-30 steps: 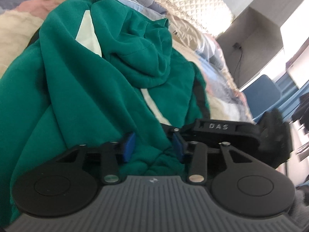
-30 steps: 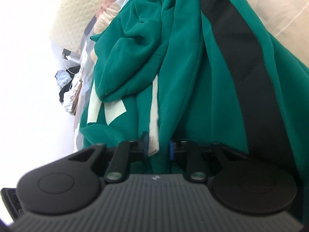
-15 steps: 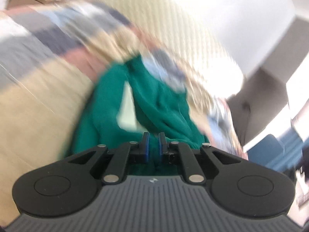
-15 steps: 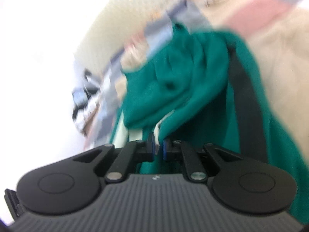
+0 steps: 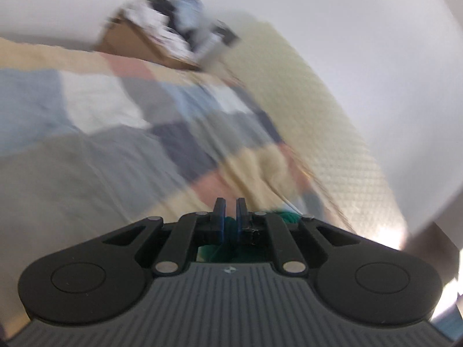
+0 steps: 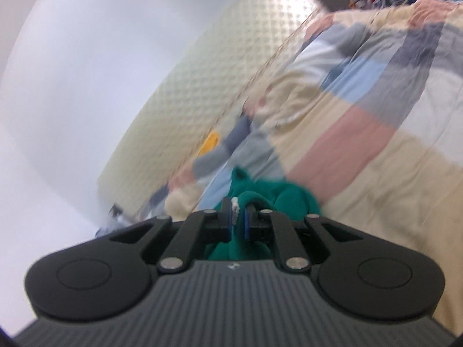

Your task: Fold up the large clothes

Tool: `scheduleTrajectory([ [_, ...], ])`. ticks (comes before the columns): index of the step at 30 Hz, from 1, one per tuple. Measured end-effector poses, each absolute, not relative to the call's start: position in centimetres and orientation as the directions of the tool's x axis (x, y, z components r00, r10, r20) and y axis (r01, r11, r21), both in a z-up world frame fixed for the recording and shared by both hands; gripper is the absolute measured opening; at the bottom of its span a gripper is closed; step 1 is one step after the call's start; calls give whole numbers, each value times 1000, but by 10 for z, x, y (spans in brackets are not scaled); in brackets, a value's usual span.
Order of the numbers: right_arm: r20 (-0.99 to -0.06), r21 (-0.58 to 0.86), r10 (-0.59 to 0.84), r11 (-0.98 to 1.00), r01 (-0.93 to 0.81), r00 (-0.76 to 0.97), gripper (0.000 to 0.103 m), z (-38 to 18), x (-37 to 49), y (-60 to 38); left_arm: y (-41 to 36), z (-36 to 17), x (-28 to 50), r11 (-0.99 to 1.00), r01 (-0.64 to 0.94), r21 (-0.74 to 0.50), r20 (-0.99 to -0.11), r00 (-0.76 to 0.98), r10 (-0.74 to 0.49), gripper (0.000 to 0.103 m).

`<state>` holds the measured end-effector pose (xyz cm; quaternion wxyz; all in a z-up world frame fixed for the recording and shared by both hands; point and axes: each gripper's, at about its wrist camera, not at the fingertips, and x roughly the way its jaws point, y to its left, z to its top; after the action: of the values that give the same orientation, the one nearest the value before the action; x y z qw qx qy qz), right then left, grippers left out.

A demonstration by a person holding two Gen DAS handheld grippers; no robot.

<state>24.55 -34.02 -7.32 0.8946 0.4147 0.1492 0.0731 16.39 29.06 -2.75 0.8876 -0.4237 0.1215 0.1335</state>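
- Left wrist view: heavy motion blur. I see a patchwork bedspread of cream, pink, grey and pale blue blocks, soft and wrinkled, with a cream quilted headboard of diamond texture along its right edge.
- A brown cardboard box heaped with blurred items sits at the bed's far end.
- My left gripper has its blue-padded fingers drawn in narrow, pinching a fold of the green garment. Only small bits of the knit show, between and below the pads and just right of them.
- Garment's long axis cannot be judged from this view.
- Right wrist view: the same bedspread fills the right side, and the headboard runs diagonally at left below a plain white wall. A small orange object lies near the headboard, too blurred to name.
- My right gripper is closed narrow on the garment, with a strip of white trim sticking up between the pads.
- Green fleece bunches in a soft lump just beyond the fingers, on the bedspread; it hangs below the claw too.
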Motion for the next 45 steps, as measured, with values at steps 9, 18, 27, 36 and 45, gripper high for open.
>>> scheduleTrajectory([
  [9, -289, 692, 20, 695, 195, 957, 11, -88, 292, -411, 337, -57, 166, 550, -596, -585, -485, 801, 352, 4],
  [18, -511, 604, -30, 698, 384, 859, 11, -175, 323, -425, 304, -69, 200, 654, -540, -530, -503, 821, 270, 4],
  [27, -475, 477, -77, 815, 330, 876, 18, -137, 307, -391, 192, -50, 225, 875, -292, -386, -468, 879, 87, 5],
  [36, -407, 426, -101, 858, 286, 908, 54, -104, 258, -353, 84, -97, 257, 936, -42, -349, -621, 759, -197, 5],
  [45, -241, 273, 11, 960, 57, 970, 65, -86, 248, -265, 67, -127, 263, 957, -34, -289, -706, 682, -189, 5],
])
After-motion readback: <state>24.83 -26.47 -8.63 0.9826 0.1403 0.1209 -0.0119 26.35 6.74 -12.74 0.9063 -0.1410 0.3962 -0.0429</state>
